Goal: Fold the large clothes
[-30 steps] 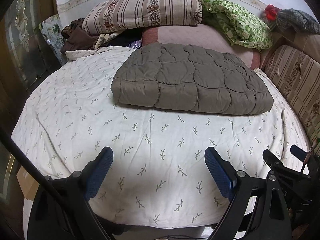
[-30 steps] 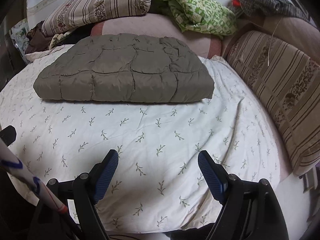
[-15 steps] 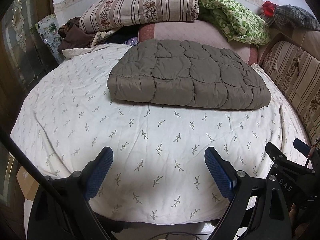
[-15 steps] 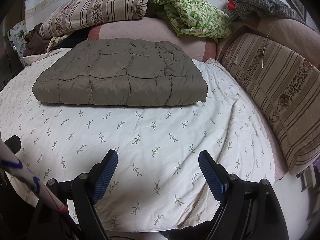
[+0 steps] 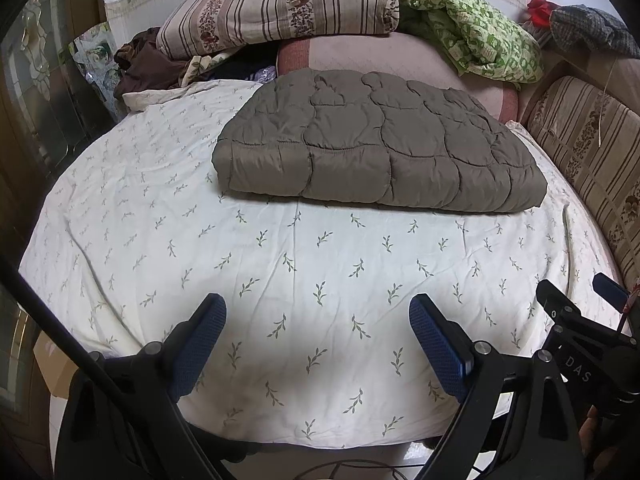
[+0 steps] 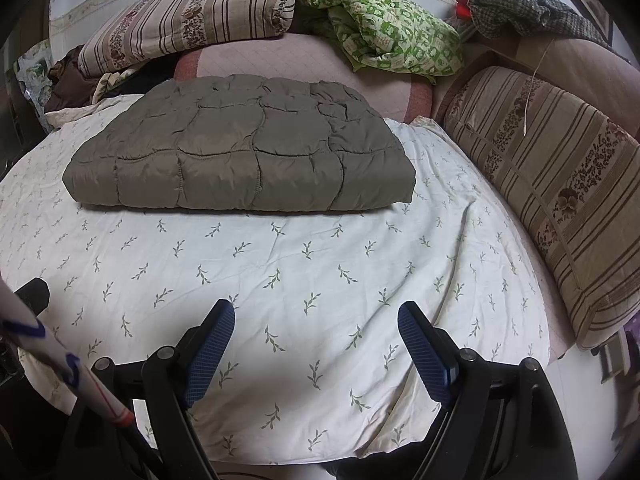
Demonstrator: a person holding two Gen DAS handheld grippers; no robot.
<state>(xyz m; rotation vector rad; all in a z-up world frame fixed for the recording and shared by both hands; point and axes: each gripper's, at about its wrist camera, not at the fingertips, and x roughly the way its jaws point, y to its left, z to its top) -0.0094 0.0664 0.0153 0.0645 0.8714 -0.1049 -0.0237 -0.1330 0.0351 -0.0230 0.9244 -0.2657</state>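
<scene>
— Nearest the cameras?
— The left gripper (image 5: 316,344) and right gripper (image 6: 316,348), both spread wide, holding nothing, above the leaf-print sheet (image 5: 320,280).
— And the quilted brown garment (image 6: 240,152)?
— Folded flat mid-bed (well apart from both), striped pillow (image 5: 280,4) behind it.

Right gripper (image 6: 316,330) hovers over leaf-print sheet (image 6: 320,280), jaws wide apart, nothing between its 2 blue pads (image 6: 424,354). Folded brown quilted garment (image 6: 240,152) lies flat on sheet, well apart from gripper. Striped cushion (image 6: 560,184) at right edge.
</scene>
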